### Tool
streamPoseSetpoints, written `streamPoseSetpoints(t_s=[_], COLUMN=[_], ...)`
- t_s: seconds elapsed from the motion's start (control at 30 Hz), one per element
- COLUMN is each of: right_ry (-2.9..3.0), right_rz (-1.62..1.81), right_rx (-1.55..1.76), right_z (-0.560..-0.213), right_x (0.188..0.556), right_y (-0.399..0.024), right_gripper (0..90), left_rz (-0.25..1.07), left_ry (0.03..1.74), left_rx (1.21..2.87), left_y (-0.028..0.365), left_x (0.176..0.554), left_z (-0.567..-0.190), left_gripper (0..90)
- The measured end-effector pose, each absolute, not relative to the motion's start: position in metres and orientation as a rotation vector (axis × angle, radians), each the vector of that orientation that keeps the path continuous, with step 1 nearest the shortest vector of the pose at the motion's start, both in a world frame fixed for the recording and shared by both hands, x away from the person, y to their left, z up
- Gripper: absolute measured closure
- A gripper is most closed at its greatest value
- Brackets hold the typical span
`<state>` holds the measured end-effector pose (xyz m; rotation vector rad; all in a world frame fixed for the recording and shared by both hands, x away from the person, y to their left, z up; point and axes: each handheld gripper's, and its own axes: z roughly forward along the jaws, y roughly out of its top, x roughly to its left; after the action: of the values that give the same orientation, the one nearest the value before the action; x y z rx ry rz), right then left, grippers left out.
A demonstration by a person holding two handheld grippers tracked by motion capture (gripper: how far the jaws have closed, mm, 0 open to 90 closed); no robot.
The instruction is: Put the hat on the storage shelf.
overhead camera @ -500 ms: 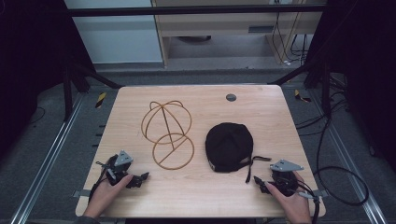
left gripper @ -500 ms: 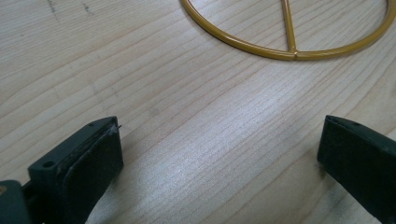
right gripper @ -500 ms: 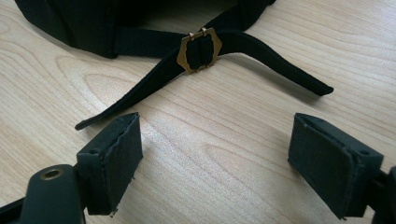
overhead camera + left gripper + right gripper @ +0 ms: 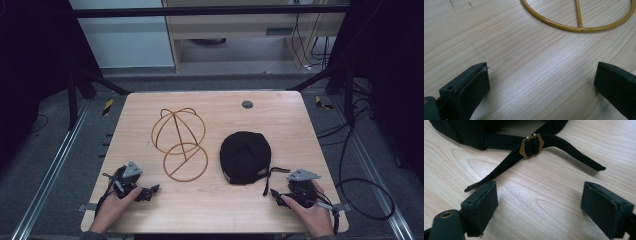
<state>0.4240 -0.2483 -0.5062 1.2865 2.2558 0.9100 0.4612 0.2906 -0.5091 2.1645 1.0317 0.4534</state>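
While fabric cap (image 4: pixel 245 156) lies soft, wire stand (image 4: pixel 179 140) curves thinly.

pale wood-grain desk (image 4: pixel 529 70): smooth, slight satin sheen, fine straight grain, a few small dark marks. gold-coloured wire frame of hoops (image 4: pixel 179 142): thin round metal rod, glossy lacquer, visible joint where a spoke meets the ring. black cloth cap (image 4: pixel 246 156): matt woven fabric; its black webbing strap (image 4: pixel 574 151) is ribbed, with a dull brass-toned metal buckle (image 4: pixel 532 145). fingers (image 4: pixel 482 206): matt black plastic with softer rubbery pads, edges slightly worn.
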Motion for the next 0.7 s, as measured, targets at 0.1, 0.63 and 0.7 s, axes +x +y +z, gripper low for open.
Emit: streamPoseSetpoints(t_s=[0.1,0.63,0.7], right_ry=[2.304,2.47,2.471], right_rz=[0.843,0.717,0.697], right_rx=[1.245,1.217,1.208], right_z=[-0.5,-0.449,-0.438], right_x=[0.425,0.45,0.456], right_y=[-0.243,-0.223,-0.221], right_gripper=[11.2,9.9,10.0], left_rz=[0.453,0.453,0.453], left_ry=[1.032,1.032,1.032], left_rx=[2.164,2.164,2.165], left_y=[0.291,0.291,0.291], left_x=[0.461,0.461,0.461], left_z=[-0.509,-0.509,-0.509], left_gripper=[0.0,0.0,0.0])
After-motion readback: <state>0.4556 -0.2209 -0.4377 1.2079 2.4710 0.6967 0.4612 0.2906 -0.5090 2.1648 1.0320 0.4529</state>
